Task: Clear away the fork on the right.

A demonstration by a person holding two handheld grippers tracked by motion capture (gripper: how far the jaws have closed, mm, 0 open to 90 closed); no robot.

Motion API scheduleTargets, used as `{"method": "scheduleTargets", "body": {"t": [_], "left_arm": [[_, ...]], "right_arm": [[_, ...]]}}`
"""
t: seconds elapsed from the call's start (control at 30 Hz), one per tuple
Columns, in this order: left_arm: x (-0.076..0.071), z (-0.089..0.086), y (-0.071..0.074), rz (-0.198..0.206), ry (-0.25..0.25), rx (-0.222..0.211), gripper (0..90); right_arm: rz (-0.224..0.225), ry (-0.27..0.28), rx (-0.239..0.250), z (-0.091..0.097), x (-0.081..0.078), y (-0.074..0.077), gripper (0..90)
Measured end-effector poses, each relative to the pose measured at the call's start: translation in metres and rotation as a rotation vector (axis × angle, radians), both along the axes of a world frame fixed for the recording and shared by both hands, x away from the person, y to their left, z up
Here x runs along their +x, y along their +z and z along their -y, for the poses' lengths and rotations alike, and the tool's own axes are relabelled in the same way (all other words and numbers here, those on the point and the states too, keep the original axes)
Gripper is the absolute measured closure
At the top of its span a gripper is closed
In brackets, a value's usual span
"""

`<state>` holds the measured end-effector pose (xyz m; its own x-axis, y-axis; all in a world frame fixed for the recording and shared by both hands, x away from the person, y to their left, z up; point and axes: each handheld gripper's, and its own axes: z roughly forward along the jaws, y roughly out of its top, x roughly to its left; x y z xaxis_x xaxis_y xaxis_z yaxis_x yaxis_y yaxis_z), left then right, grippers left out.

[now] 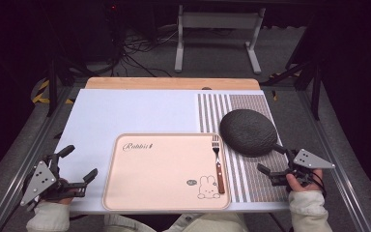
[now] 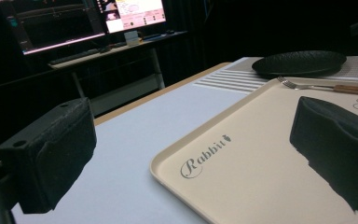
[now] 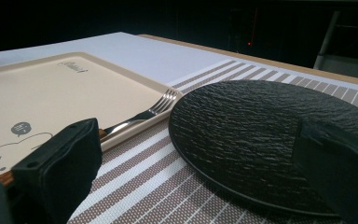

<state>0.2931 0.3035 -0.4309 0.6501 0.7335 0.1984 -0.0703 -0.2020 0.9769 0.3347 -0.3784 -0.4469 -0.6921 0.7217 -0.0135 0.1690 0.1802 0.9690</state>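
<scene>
Nearest you, your left gripper sits at the table's front-left corner, jaws spread wide w/ nothing between them; it's just beside the left edge of the tray but not touching it. In the left gripper view the two black jaws frame bare white tabletop and the tray's corner w/ the "Rabbit" script. Your right gripper is at the front-right, over the striped placemat, jaws also apart and empty, tips near the front edge of the black plate; can't tell whether the far jaw touches the rim. In the right gripper view the plate lies between the jaws, rough slate-like surface, flat on the placemat. The beige tray lies front-centre, w/ a rabbit drawing at its near-right corner. The fork lies along the tray's right edge, wooden handle toward you, tines pointing away; the right gripper view shows it resting on the tray's rim w/ tines just beside the plate's edge, apart from it. Past the tray, the white surface runs back to a wooden strip at the table's far edge. Beyond that: dark floor, cables, and a white desk frame. Left gripper view shows lit monitors on a desk far back.
</scene>
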Motion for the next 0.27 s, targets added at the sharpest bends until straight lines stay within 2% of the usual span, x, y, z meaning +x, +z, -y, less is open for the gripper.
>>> {"method": "scheduleTargets", "body": {"t": [0.13, 0.27], "left_arm": [[-0.0002, -0.0004, 0.0001, 0.002, -0.001, 0.000, 1.0], [-0.0005, -0.0011, 0.0005, 0.005, 0.000, -0.001, 1.0]], "right_arm": [[0.000, -0.001, 0.016, 0.0005, 0.0002, -0.0024, 1.8], [-0.013, -0.001, 0.003, -0.0010, 0.0013, -0.0043, 1.8]]}}
